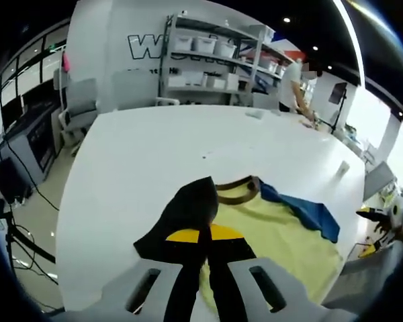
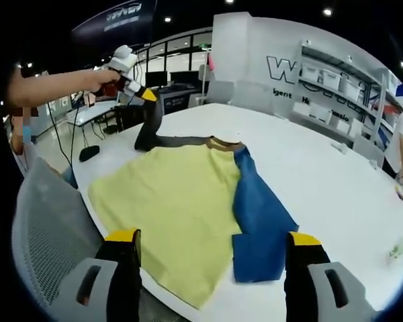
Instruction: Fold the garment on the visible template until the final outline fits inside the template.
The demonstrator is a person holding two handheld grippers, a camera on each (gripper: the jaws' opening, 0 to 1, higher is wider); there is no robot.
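Observation:
A garment with a pale yellow body (image 2: pixel 174 201), a brown collar (image 1: pixel 238 186), a blue sleeve (image 2: pixel 258 221) and a black sleeve (image 1: pixel 191 211) lies on the white table (image 1: pixel 161 154). My left gripper (image 1: pixel 203 235) is shut on the black sleeve, which bunches up between its yellow-tipped jaws. In the right gripper view the left gripper (image 2: pixel 140 90) holds that sleeve (image 2: pixel 150 127) lifted above the table's far corner. My right gripper (image 2: pixel 213 237) stands open over the near hem, one jaw over the yellow body and one past the blue sleeve's edge.
A grey mesh chair (image 2: pixel 47 228) stands close at the table's edge by my right gripper. Shelves with white bins (image 1: pixel 208 60) line the far wall. A person (image 1: pixel 297 84) stands at the table's far end. A small object (image 1: pixel 342 168) lies on the table beyond the garment.

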